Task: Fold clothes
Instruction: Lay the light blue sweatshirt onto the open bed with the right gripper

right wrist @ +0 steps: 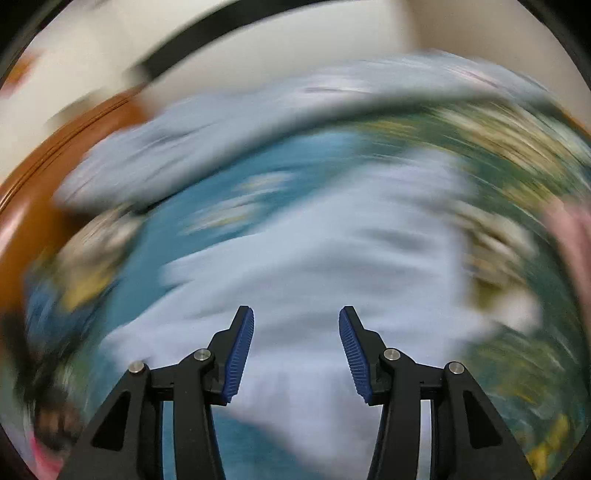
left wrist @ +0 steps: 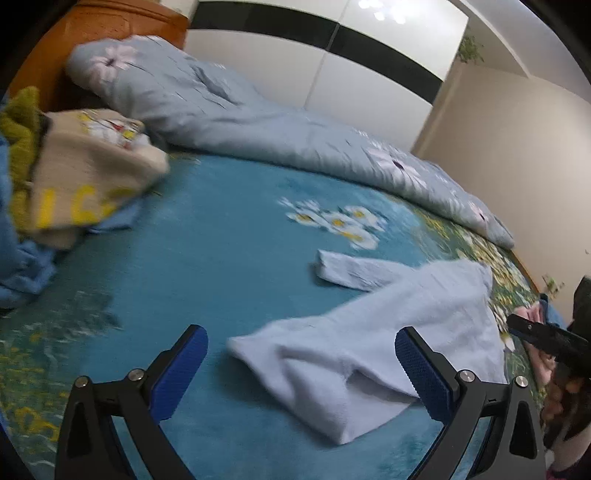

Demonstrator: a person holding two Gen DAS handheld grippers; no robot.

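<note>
A pale blue garment [left wrist: 388, 332] lies spread on the teal flowered bed cover [left wrist: 221, 240], one sleeve [left wrist: 354, 273] stretched to the left. My left gripper [left wrist: 301, 347] is open and empty, just above the garment's near edge. In the right wrist view, which is heavily blurred by motion, my right gripper [right wrist: 295, 332] is open and empty over the same pale blue garment [right wrist: 314, 258]. The right gripper also shows at the right edge of the left wrist view [left wrist: 546, 339].
A heap of clothes [left wrist: 81, 173], beige, green and blue, sits at the left. A rumpled grey-blue duvet [left wrist: 258, 122] lies along the far side. A wooden headboard [left wrist: 110, 22] stands behind. Pink cloth [left wrist: 532, 314] lies at the right edge.
</note>
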